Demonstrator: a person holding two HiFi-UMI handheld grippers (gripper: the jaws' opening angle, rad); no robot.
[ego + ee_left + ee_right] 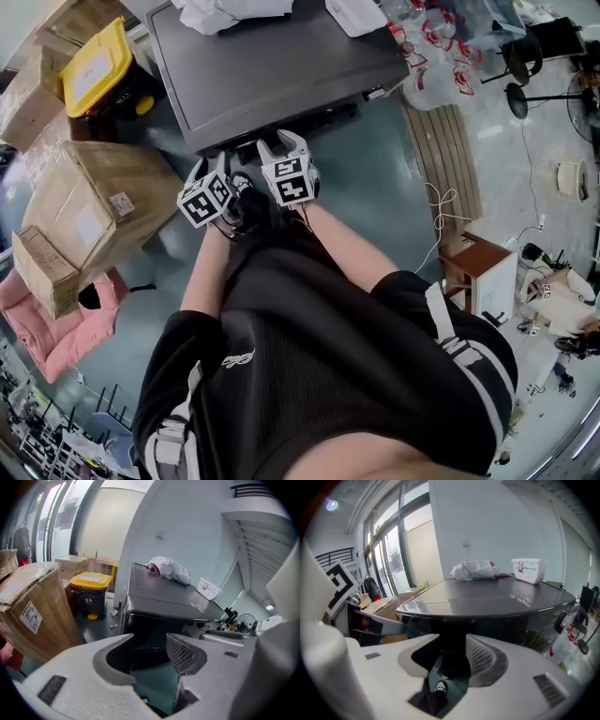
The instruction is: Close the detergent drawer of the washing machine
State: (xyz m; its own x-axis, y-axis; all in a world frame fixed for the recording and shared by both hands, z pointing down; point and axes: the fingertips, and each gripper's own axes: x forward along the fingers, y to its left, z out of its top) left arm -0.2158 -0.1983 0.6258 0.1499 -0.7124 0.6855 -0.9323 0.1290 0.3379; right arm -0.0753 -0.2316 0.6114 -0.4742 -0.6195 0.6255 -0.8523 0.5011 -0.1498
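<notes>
Progress: nothing of the closing looks done yet, as far as I can judge. Both tools are held close to the body at the front edge of the washing machine (272, 66), touching nothing.

- left gripper (150, 644): jaws apart, nothing between them; only the machine's dark front and floor show through the gap.
- right gripper (452, 646): jaws apart, likewise empty; floor shows below.
- detergent drawer: I cannot pick it out for certain. In the head view a dark strip (314, 117) juts forward under the lip of the top, just ahead of the right gripper (possibly the drawer standing out, not confirmed). Neither gripper view resolves the front panel.

Left to do, by my reading: find the drawer front, set a jaw or the gripper body against it, and push it flush.

Containers:
- yellow-lidded bin (94, 66) beside the machine, lid down, contents unseen.
- cardboard box (94, 202) near the left gripper's side, flaps shut.
- white tub (528, 570) on the machine top, lid on, contents unseen; crumpled white cloth (476, 570) lies near it.
</notes>
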